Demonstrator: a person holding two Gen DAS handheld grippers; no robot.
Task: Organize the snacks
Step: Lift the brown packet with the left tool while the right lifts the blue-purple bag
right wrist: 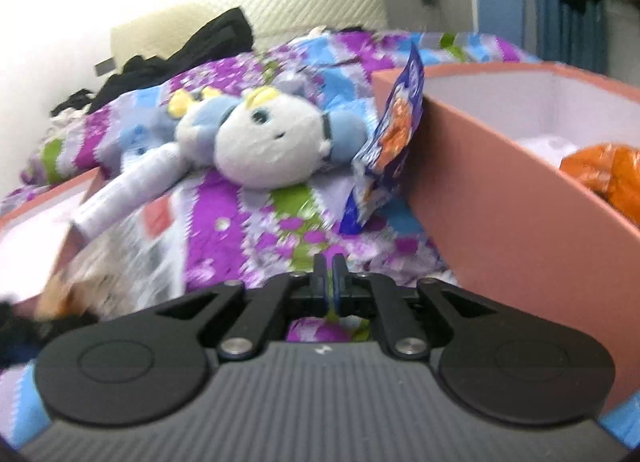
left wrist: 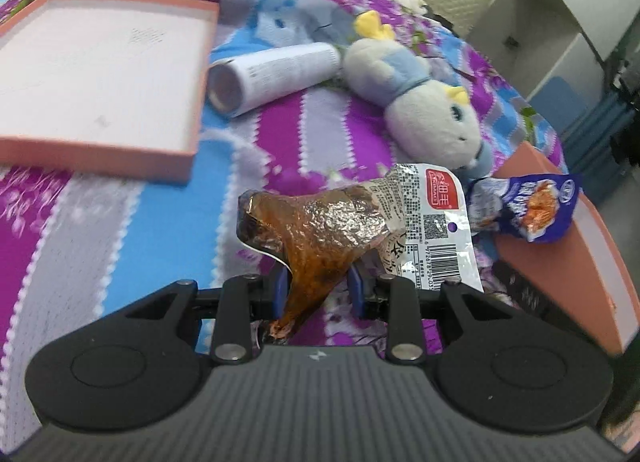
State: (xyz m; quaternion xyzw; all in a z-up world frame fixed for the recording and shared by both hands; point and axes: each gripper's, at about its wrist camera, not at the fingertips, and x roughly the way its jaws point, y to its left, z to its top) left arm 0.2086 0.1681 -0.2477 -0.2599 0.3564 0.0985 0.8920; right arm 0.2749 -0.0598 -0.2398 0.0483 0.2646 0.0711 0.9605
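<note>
On the floral bedspread [left wrist: 132, 214] lie a shallow pink lid [left wrist: 100, 74], a white tube [left wrist: 276, 70] and a plush toy [left wrist: 420, 102]. A blue snack packet [left wrist: 528, 202] leans against the pink box [right wrist: 492, 198], where an orange packet [right wrist: 608, 170] lies. The left gripper [left wrist: 320, 286] clamps a brown vacuum-sealed snack [left wrist: 320, 230], lifted above the bedspread. The right gripper [right wrist: 331, 274] holds nothing, its pads only 1 narrow slit apart.

Black ribbed left gripper [left wrist: 320, 286], silver screws, blue-padded jaws.
</note>
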